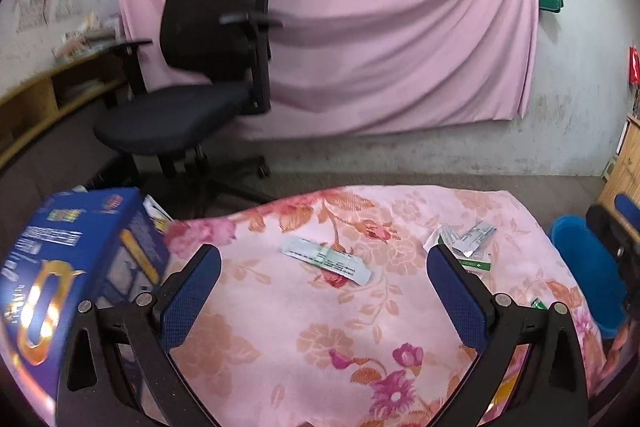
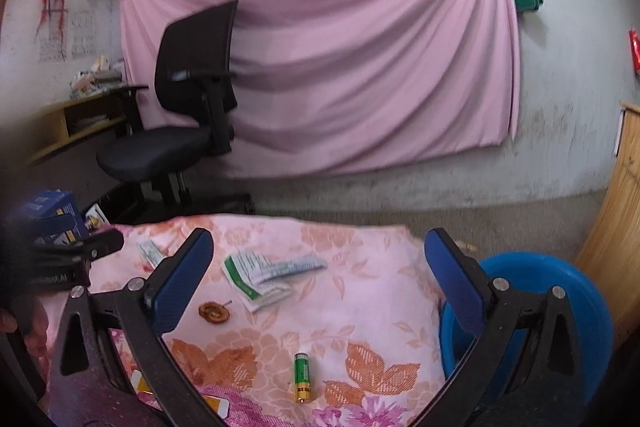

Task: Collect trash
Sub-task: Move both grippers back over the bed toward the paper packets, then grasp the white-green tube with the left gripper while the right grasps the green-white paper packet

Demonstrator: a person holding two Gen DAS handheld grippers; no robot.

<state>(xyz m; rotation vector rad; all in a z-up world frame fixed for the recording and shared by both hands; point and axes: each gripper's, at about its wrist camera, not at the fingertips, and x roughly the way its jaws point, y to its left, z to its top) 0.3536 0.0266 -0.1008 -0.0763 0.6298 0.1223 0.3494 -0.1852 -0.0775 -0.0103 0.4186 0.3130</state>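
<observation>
We hold the left hand-held gripper [image 1: 324,263] with its blue pads spread wide and nothing between them, aimed over the floral cloth [image 1: 360,327] that covers the counter. The right hand-held gripper [image 2: 318,259] is likewise spread apart and empty. The trash lies ahead of us: a flat printed wrapper [image 1: 326,261] near the middle of the cloth, a small heap of torn sachets [image 2: 260,277] further right, and a green and gold battery [image 2: 303,377] close to the near edge. The blue bin [image 2: 560,287] sits just off the right side of the counter, beside our right pad.

To do this step well, we judge the flat wrapper the natural first pick for the left side. It lies thin against soft fabric, so we should come down steeply, straddle its short width, and close on a raised edge rather than pinching cloth along with it. The heap of sachets suits the right side, being nearer the bin.

Around us, a tall blue box [image 1: 76,267] stands on the left of the counter, close to our left pad, and could be nudged on a sideways sweep. A small brown round object [image 2: 215,311] rests near the sachets; what it is we cannot tell. A black office chair [image 1: 200,67] stands well behind, out of our way
</observation>
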